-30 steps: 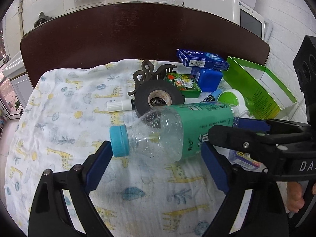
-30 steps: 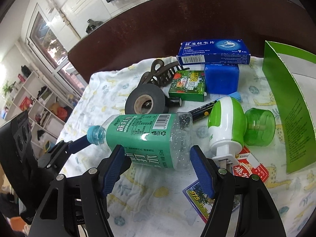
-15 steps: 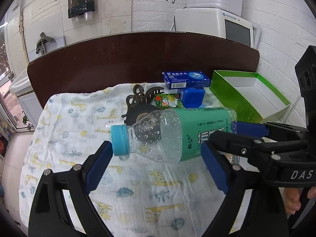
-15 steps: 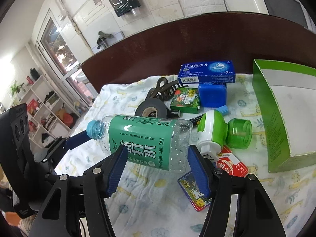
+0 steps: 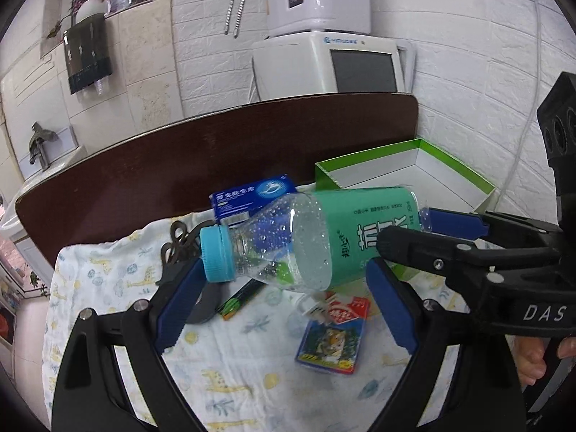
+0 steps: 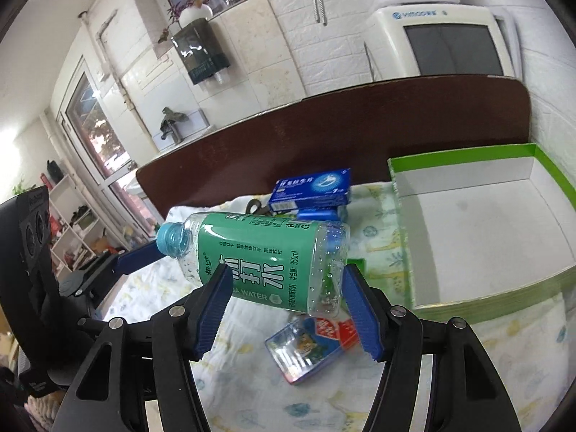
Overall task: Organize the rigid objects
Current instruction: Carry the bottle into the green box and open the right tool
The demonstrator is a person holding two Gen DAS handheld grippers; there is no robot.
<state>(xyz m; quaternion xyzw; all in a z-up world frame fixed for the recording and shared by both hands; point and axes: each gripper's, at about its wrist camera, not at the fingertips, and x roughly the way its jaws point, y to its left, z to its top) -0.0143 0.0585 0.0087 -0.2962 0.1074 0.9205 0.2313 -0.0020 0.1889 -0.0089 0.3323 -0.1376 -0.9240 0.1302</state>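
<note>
My right gripper (image 6: pixel 284 306) is clamped on the green-labelled bottle (image 6: pixel 259 259) held above the cloth, my left gripper (image 5: pixel 284 306) gapes open around its neck — the green box (image 6: pixel 478 237) is empty, so by my reckoning nearly everything remains unsorted.

Bottle (image 6: pixel 266 262): showing a green label with white lettering, a clear body beaded with droplets, a light blue cap (image 5: pixel 216 253).
Grippers: right gripper (image 6: pixel 288 306) and left gripper (image 5: pixel 284 309) both wearing black frames with blue pads on the jaws.
Cloth (image 5: pixel 230 370): displaying white ground printed with yellow giraffes and pale blue-green leaves.
Tabletop (image 5: pixel 144 180): showing dark brown.
Open box (image 6: pixel 478 230): showing bright green outer walls, white inside.
Carton (image 6: pixel 311 189): appearing dark blue with white print.
Packet (image 5: pixel 333 338): showing blue border, red and white corner, a tiger picture.
</note>
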